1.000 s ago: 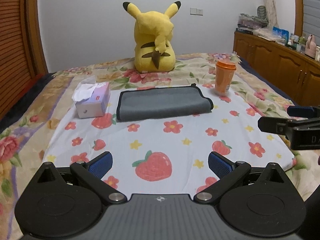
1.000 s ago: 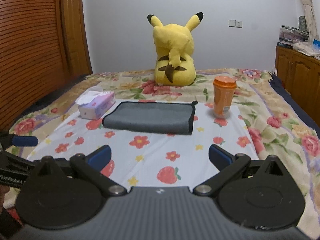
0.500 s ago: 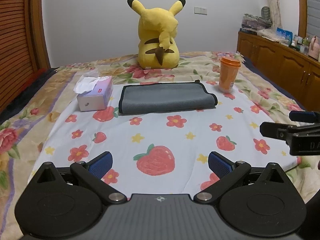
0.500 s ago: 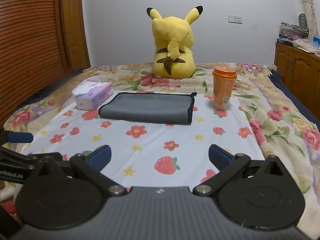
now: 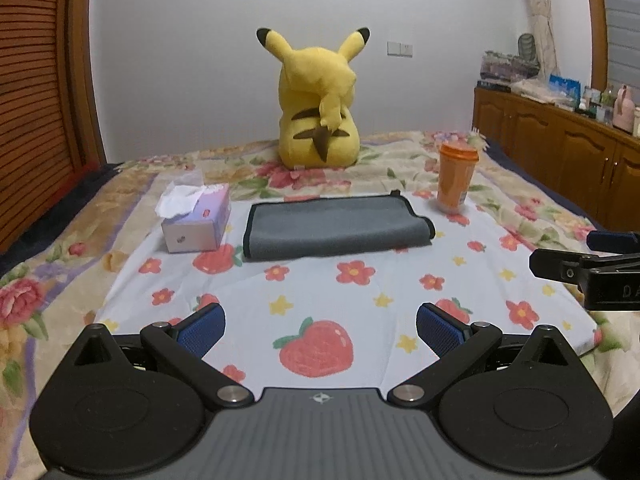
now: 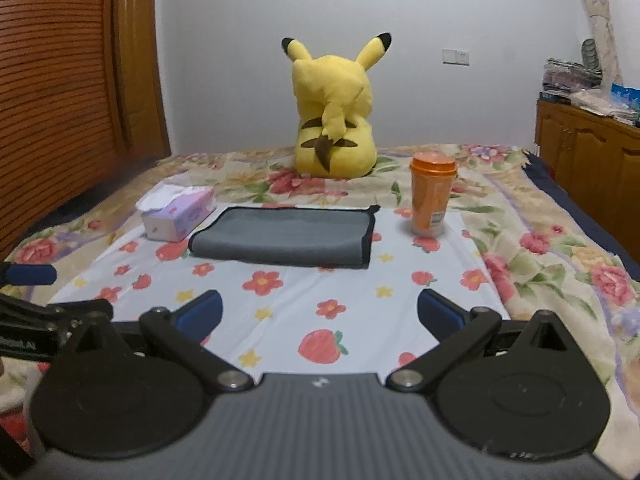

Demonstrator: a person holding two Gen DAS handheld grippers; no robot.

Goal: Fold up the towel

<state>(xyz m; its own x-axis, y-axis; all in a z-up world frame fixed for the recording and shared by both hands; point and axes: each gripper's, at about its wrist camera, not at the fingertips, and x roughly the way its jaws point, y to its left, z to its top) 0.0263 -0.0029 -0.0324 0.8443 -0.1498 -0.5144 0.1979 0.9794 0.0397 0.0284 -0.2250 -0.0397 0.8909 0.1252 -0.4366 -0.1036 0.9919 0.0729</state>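
Note:
A grey towel (image 5: 336,226) with dark trim lies folded in a flat rectangle on the strawberry-print sheet (image 5: 320,300); it also shows in the right wrist view (image 6: 282,238). My left gripper (image 5: 320,330) is open and empty, well short of the towel, above the sheet's near part. My right gripper (image 6: 319,312) is open and empty, also well short of the towel. Each gripper shows at the edge of the other's view.
A tissue box (image 5: 198,222) stands left of the towel. An orange cup (image 5: 456,178) stands at its right. A yellow Pikachu plush (image 5: 318,108) sits behind on the floral bedspread. Wooden cabinets (image 5: 560,148) line the right wall, a wooden headboard (image 6: 60,92) the left.
Both grippers have tilted lower and drawn slightly back, so the towel sits higher in both views. Both stay open. The towel has not moved.

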